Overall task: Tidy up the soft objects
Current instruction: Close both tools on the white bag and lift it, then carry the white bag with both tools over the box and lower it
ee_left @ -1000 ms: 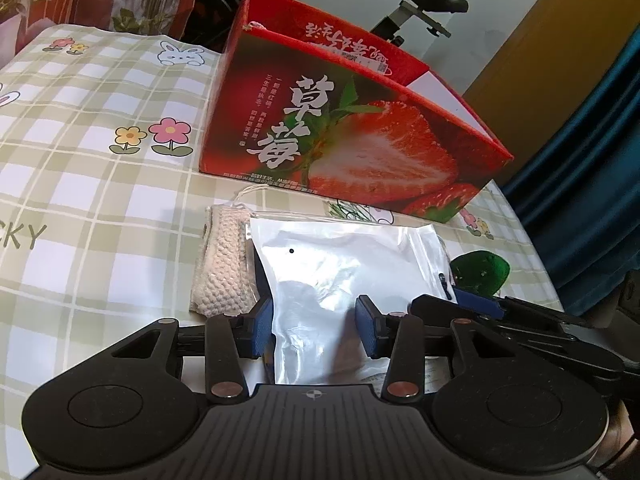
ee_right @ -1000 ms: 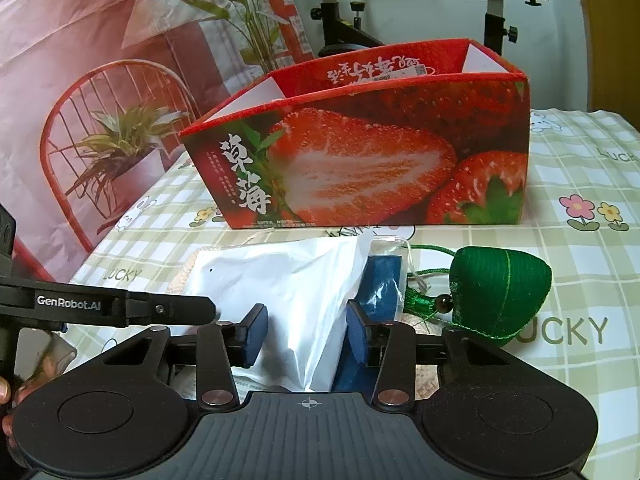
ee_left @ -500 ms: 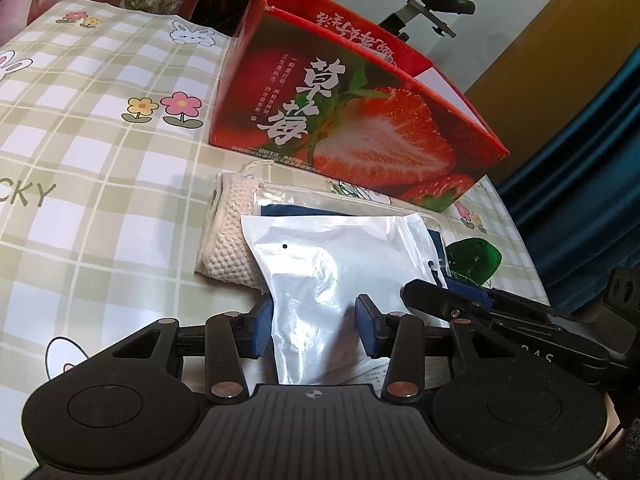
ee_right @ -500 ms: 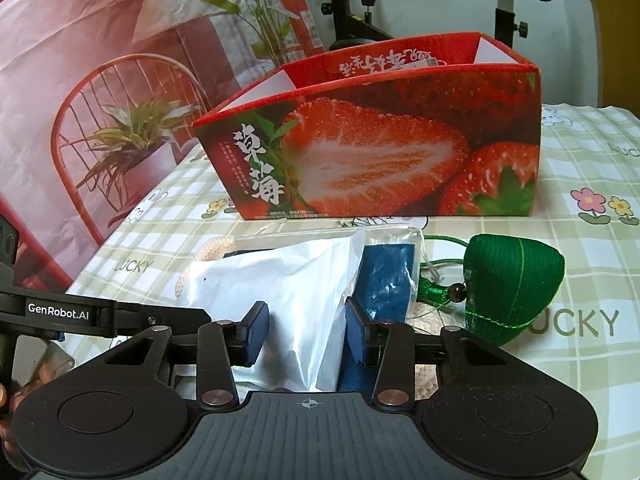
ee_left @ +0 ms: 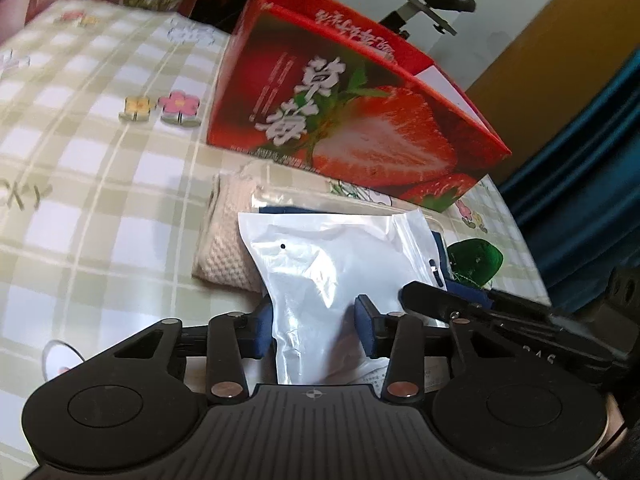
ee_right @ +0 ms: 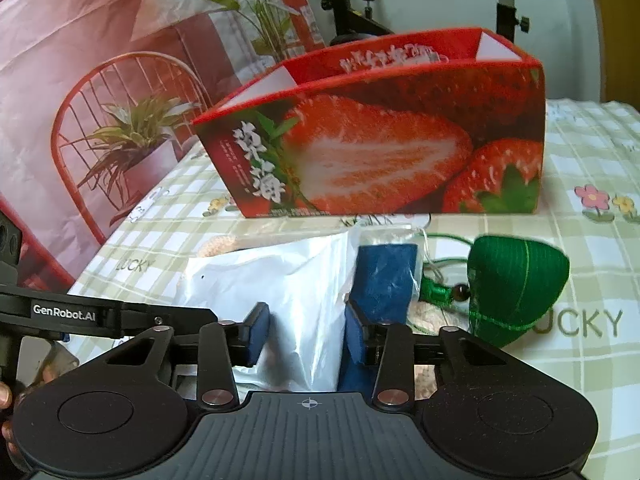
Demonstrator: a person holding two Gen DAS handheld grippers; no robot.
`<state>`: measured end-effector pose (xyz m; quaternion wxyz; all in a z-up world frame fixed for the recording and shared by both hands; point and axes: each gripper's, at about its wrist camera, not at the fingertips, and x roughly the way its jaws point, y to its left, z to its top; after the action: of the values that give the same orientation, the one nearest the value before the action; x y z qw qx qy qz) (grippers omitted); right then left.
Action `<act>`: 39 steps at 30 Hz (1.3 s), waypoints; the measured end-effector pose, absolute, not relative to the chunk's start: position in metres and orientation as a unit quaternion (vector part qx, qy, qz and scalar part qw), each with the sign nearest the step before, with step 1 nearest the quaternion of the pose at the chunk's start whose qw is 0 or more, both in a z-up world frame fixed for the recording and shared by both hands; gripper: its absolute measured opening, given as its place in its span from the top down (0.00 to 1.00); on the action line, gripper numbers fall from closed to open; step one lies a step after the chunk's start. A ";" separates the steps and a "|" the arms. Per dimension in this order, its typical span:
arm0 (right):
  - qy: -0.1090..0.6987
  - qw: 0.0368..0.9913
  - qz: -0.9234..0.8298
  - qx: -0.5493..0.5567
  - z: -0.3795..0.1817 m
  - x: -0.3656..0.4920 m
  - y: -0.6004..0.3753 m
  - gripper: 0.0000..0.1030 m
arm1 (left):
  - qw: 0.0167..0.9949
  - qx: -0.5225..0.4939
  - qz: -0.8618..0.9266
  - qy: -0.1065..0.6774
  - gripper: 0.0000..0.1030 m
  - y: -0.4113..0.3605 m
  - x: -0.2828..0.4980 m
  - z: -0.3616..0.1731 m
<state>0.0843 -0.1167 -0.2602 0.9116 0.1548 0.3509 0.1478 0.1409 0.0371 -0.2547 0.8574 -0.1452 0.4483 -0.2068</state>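
Note:
A white plastic pouch (ee_left: 332, 268) lies on top of a blue cloth in a clear bag (ee_right: 386, 276) and a cream knitted cloth (ee_left: 226, 248). A green woven pouch with a cord (ee_right: 516, 284) sits to their right. A red strawberry box (ee_left: 352, 120), open at the top, stands behind them. My left gripper (ee_left: 316, 330) is open, its blue pads on either side of the white pouch's near end. My right gripper (ee_right: 306, 334) is open too, astride the pouch's other corner (ee_right: 288, 280).
The checked tablecloth (ee_left: 80, 184) spreads out to the left of the pile. The table's right edge runs near a blue curtain (ee_left: 580, 184). An exercise bike (ee_right: 352, 20) and a red banner with a chair picture (ee_right: 100, 100) stand behind the table.
Both grippers have risen and drawn back slightly, the left view tilting. The white pouch stays between both pairs of pads. The jaw gaps look the same.

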 end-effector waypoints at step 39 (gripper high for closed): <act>0.247 0.963 0.090 0.055 -0.161 0.251 -0.171 0.91 | 0.915 -0.094 -0.204 0.335 0.70 -0.020 0.315 -0.153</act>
<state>0.2511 -0.1708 -0.1609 0.9634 0.0551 0.2467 0.0895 0.3147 -0.0202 -0.1530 0.9153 -0.0938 0.3347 -0.2035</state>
